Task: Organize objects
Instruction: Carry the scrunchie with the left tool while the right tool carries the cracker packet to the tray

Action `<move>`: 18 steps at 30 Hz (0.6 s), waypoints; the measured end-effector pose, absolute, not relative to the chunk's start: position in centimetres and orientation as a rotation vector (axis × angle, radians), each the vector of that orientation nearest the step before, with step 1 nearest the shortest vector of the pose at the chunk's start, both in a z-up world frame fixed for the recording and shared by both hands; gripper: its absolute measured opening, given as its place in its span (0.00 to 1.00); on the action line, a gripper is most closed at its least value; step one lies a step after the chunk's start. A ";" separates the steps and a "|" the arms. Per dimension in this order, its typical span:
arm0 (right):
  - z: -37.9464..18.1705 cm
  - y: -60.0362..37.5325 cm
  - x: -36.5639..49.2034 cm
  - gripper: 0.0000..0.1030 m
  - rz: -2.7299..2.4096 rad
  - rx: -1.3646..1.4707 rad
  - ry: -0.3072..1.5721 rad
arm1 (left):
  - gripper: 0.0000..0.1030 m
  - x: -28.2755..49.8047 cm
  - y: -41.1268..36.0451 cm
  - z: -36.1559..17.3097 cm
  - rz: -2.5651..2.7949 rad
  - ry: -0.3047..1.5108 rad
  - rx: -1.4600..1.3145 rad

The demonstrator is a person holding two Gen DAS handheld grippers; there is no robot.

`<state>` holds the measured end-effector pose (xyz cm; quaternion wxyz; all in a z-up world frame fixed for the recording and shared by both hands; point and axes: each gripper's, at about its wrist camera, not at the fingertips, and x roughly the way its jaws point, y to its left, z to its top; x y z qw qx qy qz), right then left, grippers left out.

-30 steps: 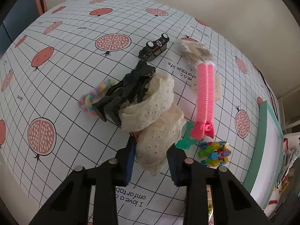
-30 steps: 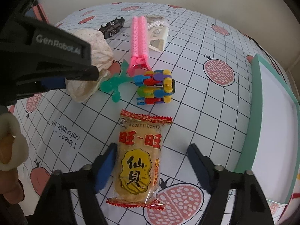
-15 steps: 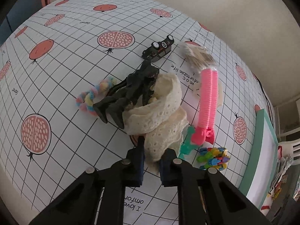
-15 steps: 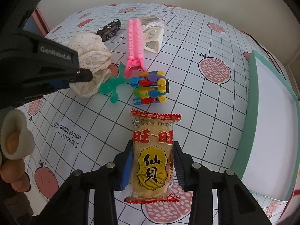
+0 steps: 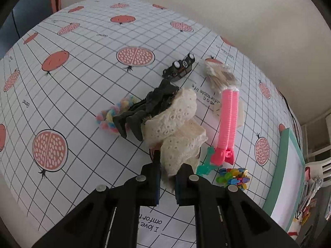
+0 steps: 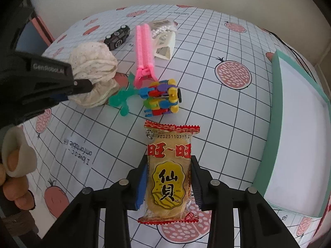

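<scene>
The left gripper [image 5: 167, 177] is closed nearly all the way, its jaws pinching the lower end of a cream lace cloth [image 5: 178, 130]. The cloth lies bunched near the middle of the desk [image 5: 82, 78], its upper fold draped against a black figure [image 5: 149, 107]. A pastel ring [image 5: 112, 115] lies just beyond the figure, toward the left edge. A black toy car [image 5: 180, 68] sits further toward the far edge, with a clear packet [image 5: 219, 74] beside it.

The right gripper [image 6: 168, 186] has just been closing, and its jaws now press on both sides of a snack pack [image 6: 170, 171], which lies flat near the desk's front edge. Just past the pack are a block toy [image 6: 162, 99] of many colours and a green piece [image 6: 122, 100] that touches the cloth. A pink coil [image 6: 143, 51] runs from there toward the far edge, lying partly over a white box [image 6: 165, 45]. A teal tray [image 6: 289, 124] rests along the right edge, well apart from the pack. In the right wrist view the left gripper reaches in from the left, and a person's hand [image 6: 14, 171] shows below it.
</scene>
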<state>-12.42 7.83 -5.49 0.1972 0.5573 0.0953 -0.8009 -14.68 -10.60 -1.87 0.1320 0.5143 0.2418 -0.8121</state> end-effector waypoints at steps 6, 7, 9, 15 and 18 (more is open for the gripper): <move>-3.8 8.9 -12.7 0.38 -2.291 1.470 0.180 | 0.10 -14.2 -10.8 0.4 -2.425 0.667 1.371; -3.5 9.0 -12.7 0.38 -2.301 1.453 0.167 | 0.10 -14.2 -10.8 0.8 -2.437 0.665 1.349; -2.6 9.3 -12.6 0.38 -2.321 1.411 0.135 | 0.10 -13.5 -10.8 2.1 -2.473 0.662 1.290; 0.4 10.1 -12.1 0.38 -2.404 1.247 0.073 | 0.10 -12.8 -10.0 5.2 -2.583 0.595 1.127; 1.7 10.5 -12.0 0.38 -2.443 1.190 0.044 | 0.10 -12.5 -9.2 6.3 -2.637 0.571 1.079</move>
